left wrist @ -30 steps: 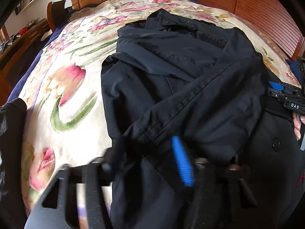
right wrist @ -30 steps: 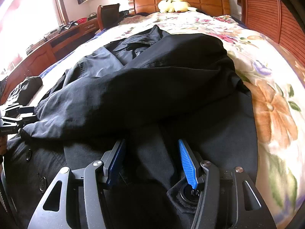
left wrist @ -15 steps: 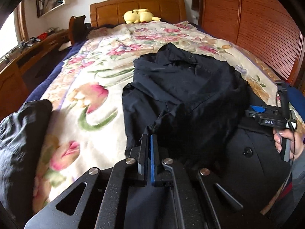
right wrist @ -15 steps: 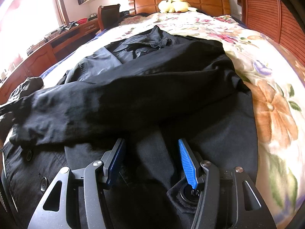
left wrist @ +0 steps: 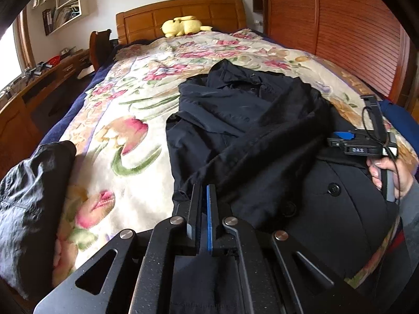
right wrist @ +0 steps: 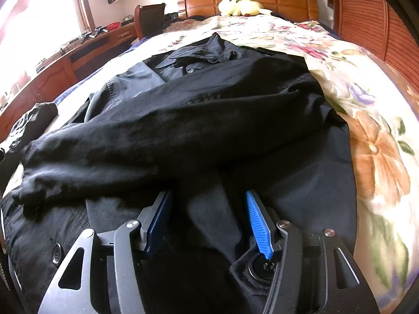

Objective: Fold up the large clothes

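Left wrist view: the left gripper (left wrist: pixel 204 191) has its 2 jaws pressed together, with nothing seen between them; its tips sit just above the near edge of a dark navy coat (left wrist: pixel 243 130). The coat lies on a floral bedspread (left wrist: pixel 125 120), collar toward the wooden headboard (left wrist: pixel 183 13), with 1 sleeve (left wrist: pixel 262 154) folded across the body toward the near left. A large button (left wrist: pixel 333 189) shows on the coat's lower front. At the right edge, a hand (left wrist: pixel 385 172) holds the right gripper (left wrist: pixel 343 141) over the coat — from here I cannot tell how its jaws stand. A crumpled black garment (left wrist: pixel 28 196) lies at the left edge of the bed, apart from the coat. A yellow plush toy (left wrist: pixel 183 26) rests by the headboard.

Right wrist view: the right gripper (right wrist: pixel 207 214) stands with its jaws apart, the 2 blue pads on either side of a stretch of coat (right wrist: pixel 209 110) fabric without pinching it. The folded sleeve (right wrist: pixel 131 151) crosses in front of the tips — running from upper right to lower left. A wooden desk (right wrist: pixel 65 65) lines the left wall.
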